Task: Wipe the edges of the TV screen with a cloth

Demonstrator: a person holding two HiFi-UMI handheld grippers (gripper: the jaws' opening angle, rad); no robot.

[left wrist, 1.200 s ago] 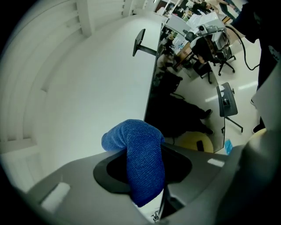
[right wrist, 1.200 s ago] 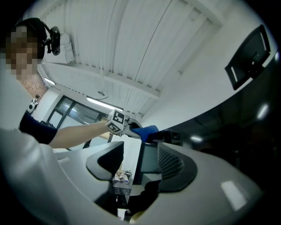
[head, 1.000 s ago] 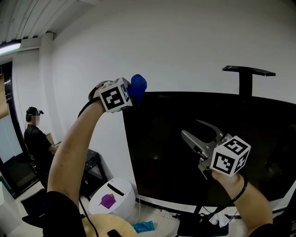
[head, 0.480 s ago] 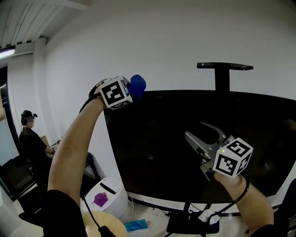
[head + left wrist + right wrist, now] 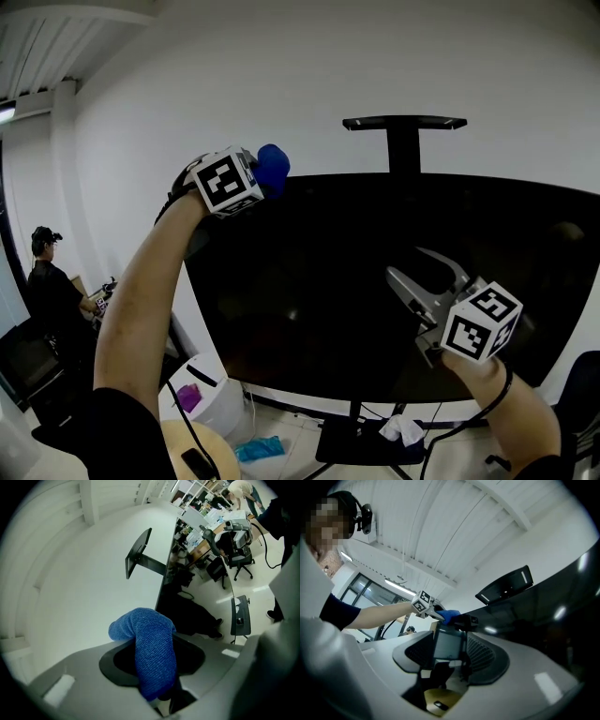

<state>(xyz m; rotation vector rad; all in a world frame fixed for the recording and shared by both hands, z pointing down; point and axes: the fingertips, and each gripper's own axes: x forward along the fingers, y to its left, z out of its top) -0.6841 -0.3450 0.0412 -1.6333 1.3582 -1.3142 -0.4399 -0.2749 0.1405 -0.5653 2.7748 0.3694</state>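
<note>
The big black TV screen [image 5: 375,291] fills the middle of the head view. My left gripper [image 5: 265,175] is raised at the screen's top edge, a little in from the upper left corner. It is shut on a blue cloth [image 5: 274,167] that rests at that edge. The cloth [image 5: 152,648] drapes over the jaws in the left gripper view. My right gripper [image 5: 409,265] hovers before the lower middle of the screen. Its jaws are apart with nothing between them, and they have just been closing a little. The right gripper view shows the left gripper [image 5: 432,611] and cloth [image 5: 450,616] ahead.
A black mount plate [image 5: 403,123] on a post rises behind the TV. Below left stand a white round bin [image 5: 211,398] and a blue rag [image 5: 258,448] on the floor. A white rag [image 5: 405,429] lies on the stand's base. A person [image 5: 47,286] sits far left.
My left gripper has slid the blue cloth rightwards along the TV's top edge, away from the left corner. The right gripper has moved right across the screen too.
</note>
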